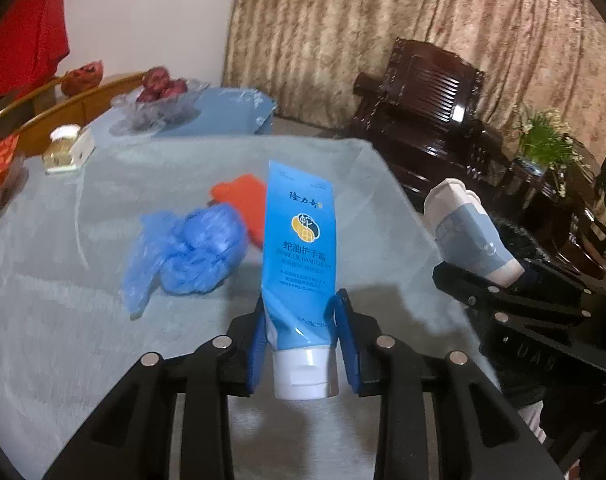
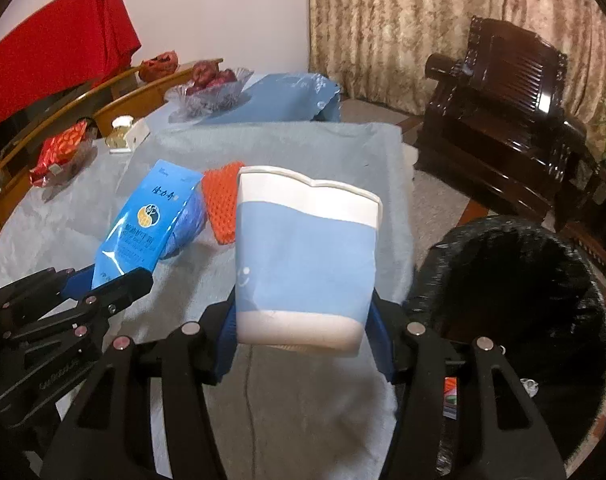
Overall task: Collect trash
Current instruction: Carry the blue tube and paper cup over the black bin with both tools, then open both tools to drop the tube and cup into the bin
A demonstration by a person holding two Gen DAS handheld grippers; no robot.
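Observation:
My left gripper [image 1: 301, 336] is shut on a blue hand cream tube [image 1: 297, 256] with a white cap, held upright above the table; it also shows in the right wrist view [image 2: 143, 224]. My right gripper [image 2: 303, 328] is shut on a squashed blue and white paper cup [image 2: 303, 256], also seen in the left wrist view [image 1: 469, 232], beside a black-lined trash bin [image 2: 523, 300]. A crumpled blue plastic bag [image 1: 187, 252] and an orange foam net [image 1: 243, 200] lie on the table.
The table has a grey-blue cloth [image 1: 83, 340]. At its far end stand a glass fruit bowl [image 1: 155, 108], a small bottle [image 1: 65, 148] and a red packet [image 2: 61, 152]. A dark wooden armchair [image 2: 503, 120] stands to the right.

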